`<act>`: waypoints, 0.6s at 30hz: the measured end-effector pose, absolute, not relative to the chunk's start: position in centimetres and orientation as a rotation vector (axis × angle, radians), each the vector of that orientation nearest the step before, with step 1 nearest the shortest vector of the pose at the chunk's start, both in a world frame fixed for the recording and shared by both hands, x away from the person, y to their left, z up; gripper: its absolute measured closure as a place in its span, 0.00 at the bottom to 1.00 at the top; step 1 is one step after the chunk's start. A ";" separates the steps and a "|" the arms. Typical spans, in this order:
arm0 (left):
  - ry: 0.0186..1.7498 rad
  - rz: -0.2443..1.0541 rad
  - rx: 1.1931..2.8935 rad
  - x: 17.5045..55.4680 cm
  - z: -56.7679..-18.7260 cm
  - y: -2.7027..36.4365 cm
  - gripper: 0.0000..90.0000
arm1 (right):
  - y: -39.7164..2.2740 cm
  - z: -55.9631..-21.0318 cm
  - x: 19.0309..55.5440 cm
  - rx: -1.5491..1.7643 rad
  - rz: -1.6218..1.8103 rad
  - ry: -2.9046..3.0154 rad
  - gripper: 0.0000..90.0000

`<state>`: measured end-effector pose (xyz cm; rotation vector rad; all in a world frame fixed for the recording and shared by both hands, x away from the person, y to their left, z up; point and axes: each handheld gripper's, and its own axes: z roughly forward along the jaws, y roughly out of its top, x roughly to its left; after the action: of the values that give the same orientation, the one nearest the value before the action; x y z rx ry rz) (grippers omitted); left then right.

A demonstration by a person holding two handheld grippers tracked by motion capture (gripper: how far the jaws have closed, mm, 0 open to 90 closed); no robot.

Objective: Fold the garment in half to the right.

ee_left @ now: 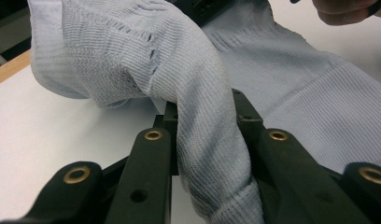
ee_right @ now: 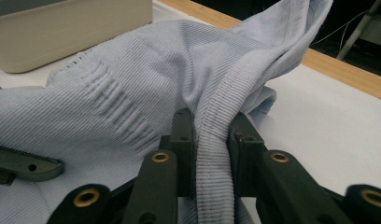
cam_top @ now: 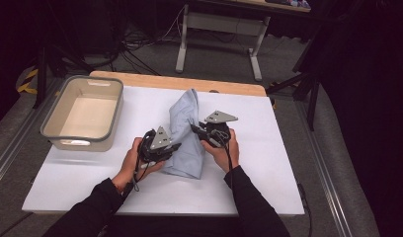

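Your pale blue ribbed knit garment (cam_top: 187, 136) lies mid-table on the white tabletop (cam_top: 268, 163); bare surface opens to your right, the beige plastic bin (cam_top: 83, 112) stands well apart left. Left gripper (cam_top: 176, 146) and right gripper (cam_top: 193, 127) each pinch a fabric fold, forearms converging.

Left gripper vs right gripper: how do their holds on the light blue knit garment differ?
The left gripper pinches a thick rolled fold at the near left edge of the light blue knit garment; the right gripper pinches a thinner ribbed fold on its right side, farther up the table. The left gripper's plate sits lower in the high view, the right gripper's higher. Both are shut on cloth.
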<state>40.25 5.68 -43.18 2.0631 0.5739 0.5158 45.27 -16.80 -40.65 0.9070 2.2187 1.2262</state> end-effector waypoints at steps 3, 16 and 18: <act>0.566 0.522 2.060 40.1 -43.1 5.8 0.82 | -16.8 -40.6 45.1 0.901 1.225 2.214 0.83; 0.535 0.553 2.058 39.5 -42.8 6.3 0.82 | -16.4 -40.2 44.4 0.867 1.244 2.193 0.83; 0.533 0.554 2.056 39.5 -42.7 6.4 0.82 | -16.3 -40.2 44.3 0.861 1.243 2.190 0.83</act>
<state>39.46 6.39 -42.72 2.0561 0.5331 0.5544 44.34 -16.33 -40.15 0.8614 2.1905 1.2427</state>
